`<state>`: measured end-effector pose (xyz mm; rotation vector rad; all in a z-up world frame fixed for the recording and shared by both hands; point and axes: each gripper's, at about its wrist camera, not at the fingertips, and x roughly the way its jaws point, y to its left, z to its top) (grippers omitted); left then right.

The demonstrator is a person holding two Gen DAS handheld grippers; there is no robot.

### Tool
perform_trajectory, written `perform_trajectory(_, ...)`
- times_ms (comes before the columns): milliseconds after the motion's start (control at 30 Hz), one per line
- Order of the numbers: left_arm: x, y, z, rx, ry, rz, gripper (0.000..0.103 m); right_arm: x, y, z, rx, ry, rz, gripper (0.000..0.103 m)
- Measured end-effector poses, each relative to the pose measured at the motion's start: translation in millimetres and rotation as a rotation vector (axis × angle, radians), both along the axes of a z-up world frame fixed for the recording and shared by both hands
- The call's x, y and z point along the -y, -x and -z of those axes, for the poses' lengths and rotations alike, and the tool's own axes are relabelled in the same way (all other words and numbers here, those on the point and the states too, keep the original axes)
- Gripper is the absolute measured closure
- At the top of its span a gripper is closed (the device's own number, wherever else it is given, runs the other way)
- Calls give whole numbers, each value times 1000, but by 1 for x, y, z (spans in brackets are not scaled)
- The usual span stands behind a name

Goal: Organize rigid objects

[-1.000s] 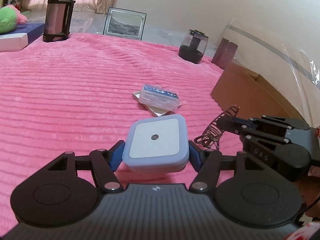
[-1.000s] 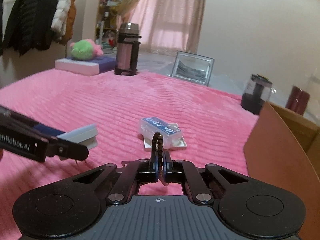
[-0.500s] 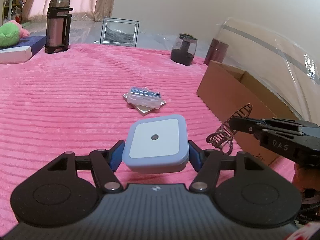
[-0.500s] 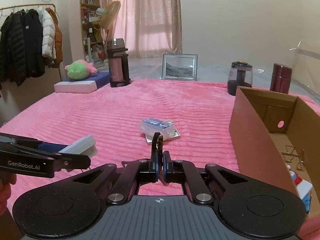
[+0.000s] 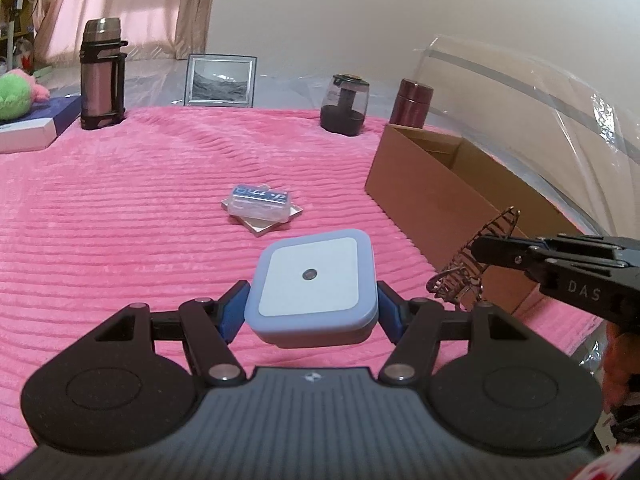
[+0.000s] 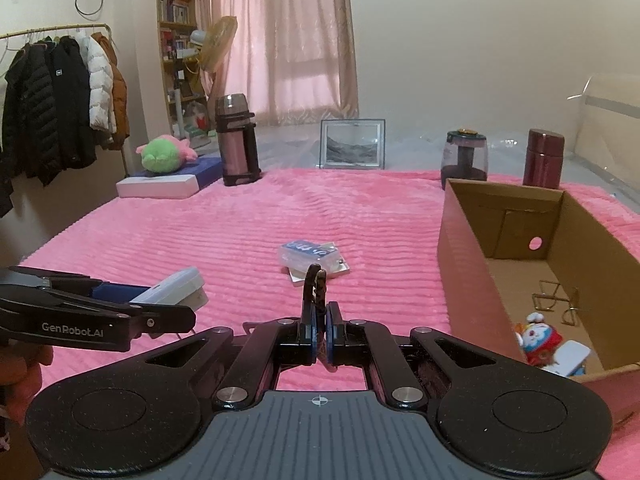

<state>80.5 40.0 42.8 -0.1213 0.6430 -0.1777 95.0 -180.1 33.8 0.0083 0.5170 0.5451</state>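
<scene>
My left gripper (image 5: 312, 316) is shut on a pale blue square night light (image 5: 314, 286), held above the pink blanket; it also shows at the left of the right wrist view as the night light (image 6: 178, 290). My right gripper (image 6: 319, 322) is shut on a thin dark metal wire piece (image 6: 314, 284), seen from the side as a curved wire piece (image 5: 474, 256) in the left wrist view. A clear plastic case with a blue label (image 5: 260, 202) lies on a flat square tile in the middle of the blanket. The open cardboard box (image 6: 460, 248) stands to the right.
Inside the box lie a small toy figure (image 6: 538, 338) and a wire stand (image 6: 554, 302). Along the blanket's far edge stand a flask (image 6: 236, 140), a picture frame (image 6: 352, 144), a dark glass jar (image 6: 464, 160) and a maroon canister (image 6: 544, 158). A green plush (image 6: 162, 156) rests on books.
Both grippers have risen and moved toward the right with their objects still held. The cardboard box has come into fuller view, its inside now visible in the right wrist view.
</scene>
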Motion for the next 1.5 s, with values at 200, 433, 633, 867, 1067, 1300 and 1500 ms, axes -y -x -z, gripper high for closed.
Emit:
perform_trajectory(200,21,6,-4,1,4,21,42,20,10,-5,3,6,14,103)
perform_trajectory(433,55,6,-10,6,0,88,41,55,19,-11,-11,-2,46,103)
perform_trajectory(633,87,2,-16,19,-4,166,41,88,23,-16,-34,-10,94,103)
perform_trajectory(867,122,-7,-24,34,-13,251,41,122,31,-21,-18,46,176,103)
perform_trajectory(1067,150,-16,-30,50,-7,322,41,150,39,-29,-9,40,230,103)
perform_trajectory(1300,180,-35,-40,76,-29,393,41,183,28,-48,0,-27,276,103)
perform_trajectory(1500,203,-68,-48,94,-74,442,41,192,-8,-63,27,-6,277,103)
